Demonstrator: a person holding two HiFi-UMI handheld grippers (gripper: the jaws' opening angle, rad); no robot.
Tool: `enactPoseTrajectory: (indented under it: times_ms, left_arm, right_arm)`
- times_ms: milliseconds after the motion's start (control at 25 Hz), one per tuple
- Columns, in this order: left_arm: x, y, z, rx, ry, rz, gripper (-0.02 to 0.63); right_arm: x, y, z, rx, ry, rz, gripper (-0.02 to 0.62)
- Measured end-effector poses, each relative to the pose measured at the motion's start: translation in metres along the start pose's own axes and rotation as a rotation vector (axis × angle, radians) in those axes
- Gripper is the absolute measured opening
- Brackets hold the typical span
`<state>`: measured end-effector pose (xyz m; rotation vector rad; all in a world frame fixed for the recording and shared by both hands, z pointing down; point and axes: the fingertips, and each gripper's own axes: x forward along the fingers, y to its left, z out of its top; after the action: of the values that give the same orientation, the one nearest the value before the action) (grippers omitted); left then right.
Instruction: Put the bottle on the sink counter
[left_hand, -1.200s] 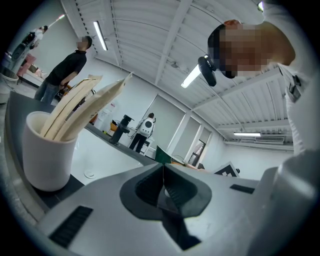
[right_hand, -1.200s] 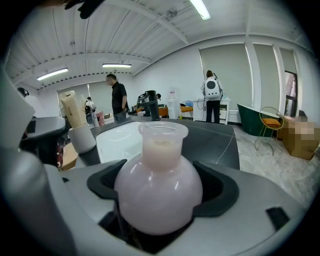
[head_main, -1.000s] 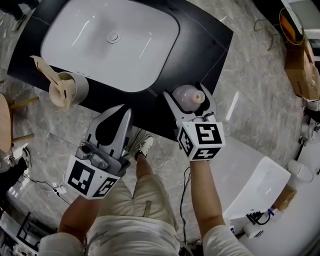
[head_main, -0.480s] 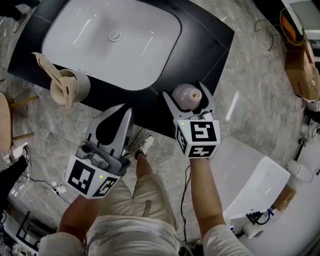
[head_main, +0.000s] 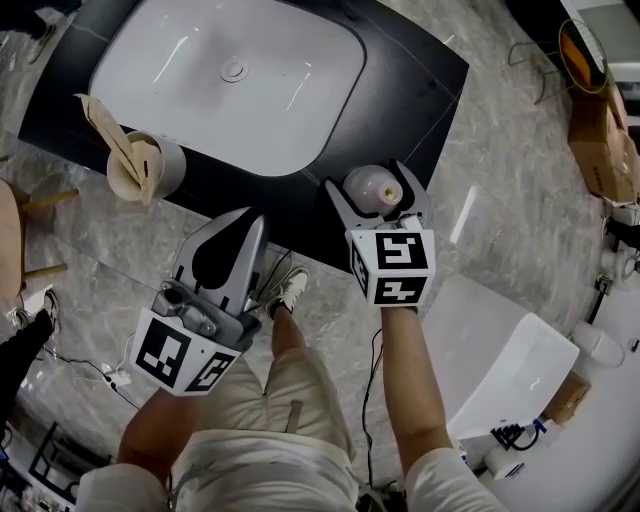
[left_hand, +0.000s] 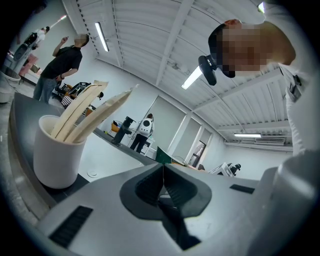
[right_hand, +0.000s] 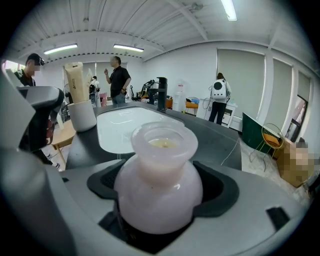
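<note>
One pale pink bottle (head_main: 366, 190) sits pinched in the right claw (head_main: 369, 181) over the black bench's (head_main: 425, 80) near edge, right of the basin (head_main: 200, 90). Left claw (head_main: 254, 222) pressed together; white cup (head_main: 155, 172) holds wooden sticks (head_main: 108, 135).

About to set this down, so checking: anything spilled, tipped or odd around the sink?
Nothing stands out. The pale pink round bottle stands upright in the right gripper's fingers, above the black counter's near edge; the white cylindrical cup also stands upright.
</note>
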<state>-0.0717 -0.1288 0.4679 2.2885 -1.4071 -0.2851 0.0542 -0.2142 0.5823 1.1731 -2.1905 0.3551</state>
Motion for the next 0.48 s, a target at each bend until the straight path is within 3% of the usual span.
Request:
enactPoseTrajectory:
  times_ms: [480]
  left_arm:
    - [-0.014,-0.003,0.008,0.007,-0.005,-0.002,0.015]
  right_arm:
    - [0.000,0.000,0.000,0.005,0.014,0.004,0.416]
